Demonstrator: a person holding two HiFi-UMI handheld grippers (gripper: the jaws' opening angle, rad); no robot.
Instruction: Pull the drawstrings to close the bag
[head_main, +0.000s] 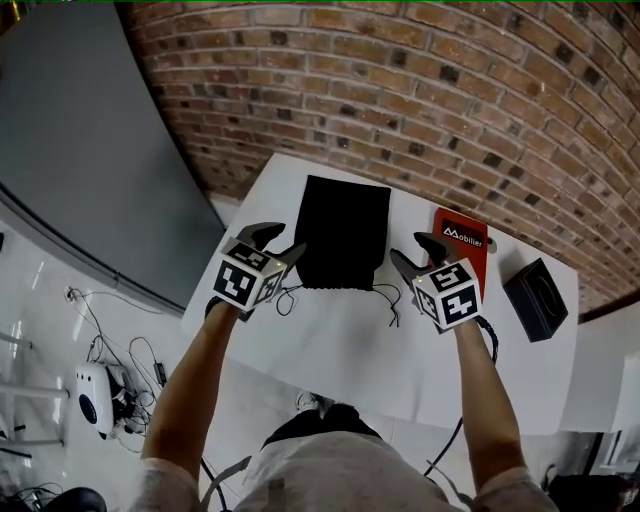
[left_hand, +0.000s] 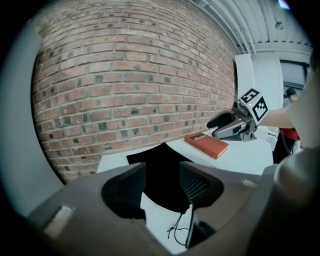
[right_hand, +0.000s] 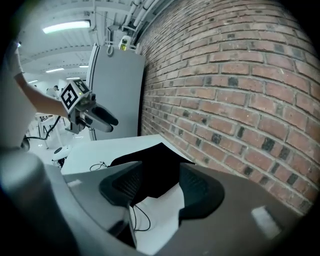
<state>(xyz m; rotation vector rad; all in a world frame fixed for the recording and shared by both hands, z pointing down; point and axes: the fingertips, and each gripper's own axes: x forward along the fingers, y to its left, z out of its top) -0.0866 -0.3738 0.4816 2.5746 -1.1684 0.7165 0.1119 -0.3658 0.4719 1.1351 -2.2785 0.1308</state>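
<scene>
Before you stands a white table (head_main: 330, 350), pushed up against a red brick wall (head_main: 400, 90), with a tall grey panel (head_main: 80, 150) leaning along the wall to your left. On the table's right part you have a red book (head_main: 465, 232) lying flat and, well apart from it near the right edge, a black box (head_main: 536, 298). Down on the pale floor to your left sits a white device (head_main: 92, 398) among loose dark cables (head_main: 122, 345).
</scene>
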